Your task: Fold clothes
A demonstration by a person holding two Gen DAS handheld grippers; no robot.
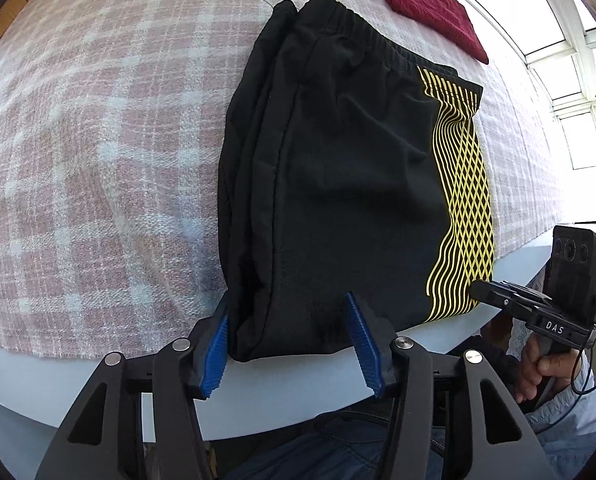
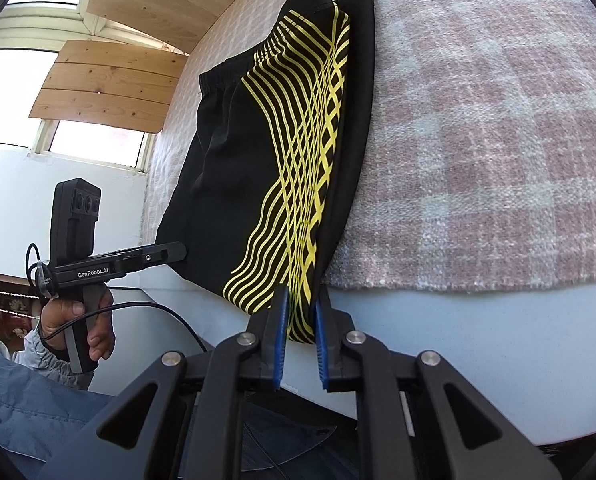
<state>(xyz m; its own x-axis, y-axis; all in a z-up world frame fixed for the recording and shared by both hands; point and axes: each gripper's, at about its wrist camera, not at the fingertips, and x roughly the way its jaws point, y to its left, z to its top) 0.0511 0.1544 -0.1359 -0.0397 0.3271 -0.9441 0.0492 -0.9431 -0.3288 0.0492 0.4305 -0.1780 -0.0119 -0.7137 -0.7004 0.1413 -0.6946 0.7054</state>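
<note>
On the plaid blanket (image 1: 98,140), black shorts (image 1: 337,180) lie folded lengthwise; left hand-held gripper (image 1: 294,344) is spread at the hem, right hand-held gripper (image 2: 299,344) is clamped on it. Both corners should be lifted evenly.

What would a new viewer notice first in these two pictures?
The eye goes first to the black shorts with a wavy yellow line pattern, lying folded on the pink checked blanket, their hem at the near edge. The right gripper has its blue fingers closed on the patterned corner, while the left gripper stands open around the plain corner. A dark red garment lies behind.
</note>
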